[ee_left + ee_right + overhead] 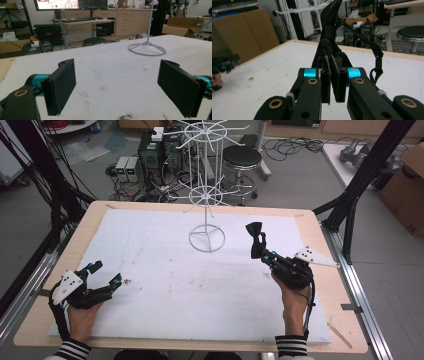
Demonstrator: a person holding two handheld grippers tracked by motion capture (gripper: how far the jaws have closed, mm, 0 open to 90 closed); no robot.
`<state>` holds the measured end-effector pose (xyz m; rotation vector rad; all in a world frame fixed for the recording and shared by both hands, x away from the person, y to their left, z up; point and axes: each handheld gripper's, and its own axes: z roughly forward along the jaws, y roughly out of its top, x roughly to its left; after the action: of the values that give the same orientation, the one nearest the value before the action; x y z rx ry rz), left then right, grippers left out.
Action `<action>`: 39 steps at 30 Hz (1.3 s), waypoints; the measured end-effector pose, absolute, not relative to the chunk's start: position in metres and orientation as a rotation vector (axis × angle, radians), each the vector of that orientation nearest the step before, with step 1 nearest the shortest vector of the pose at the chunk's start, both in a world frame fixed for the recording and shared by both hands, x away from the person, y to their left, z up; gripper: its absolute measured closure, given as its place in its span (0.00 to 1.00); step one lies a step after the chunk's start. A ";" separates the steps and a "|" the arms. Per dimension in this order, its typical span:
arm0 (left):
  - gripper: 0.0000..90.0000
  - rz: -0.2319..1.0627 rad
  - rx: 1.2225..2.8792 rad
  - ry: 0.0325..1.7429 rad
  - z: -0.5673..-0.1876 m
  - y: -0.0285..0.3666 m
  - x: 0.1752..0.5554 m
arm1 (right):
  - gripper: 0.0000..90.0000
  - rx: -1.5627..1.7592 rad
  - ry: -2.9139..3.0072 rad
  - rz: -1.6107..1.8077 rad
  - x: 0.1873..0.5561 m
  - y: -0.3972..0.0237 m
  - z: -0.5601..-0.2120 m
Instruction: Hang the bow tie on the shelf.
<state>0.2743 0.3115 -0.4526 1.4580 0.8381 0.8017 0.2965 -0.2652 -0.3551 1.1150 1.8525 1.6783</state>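
A black bow tie (256,237) with a strap and clip is held upright above the white mat, right of centre. My right gripper (264,254) is shut on its lower part. In the right gripper view the bow tie (329,37) rises between the closed pads (325,85), with its strap and clip (375,67) hanging to the right. A white wire display stand (206,195) with radial hooks stands at the back centre of the mat. My left gripper (106,274) rests low at the front left, open and holding nothing. The stand's base ring (147,48) lies ahead of its pads (61,85).
The white mat (165,285) covers a wooden table (85,220). Small brown stains (127,281) mark the mat near the left gripper. Beyond the table's far edge are computers, cables and a black stool (242,157). A black frame leg (357,190) stands at the right.
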 end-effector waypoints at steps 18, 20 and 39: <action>0.17 0.798 1.461 0.842 -0.452 0.312 0.274 | 0.96 1.091 1.795 1.714 0.334 -0.239 -0.324; 0.17 0.798 1.461 0.843 -0.452 0.312 0.275 | 0.96 1.074 1.796 1.701 0.337 -0.235 -0.321; 0.17 0.794 1.464 0.846 -0.452 0.312 0.275 | 0.96 0.968 1.833 1.632 0.366 -0.206 -0.302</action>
<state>0.2751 0.3116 -0.4522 1.4644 0.8463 0.7938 0.3657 -0.2063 -0.3024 0.9675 1.8329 1.6323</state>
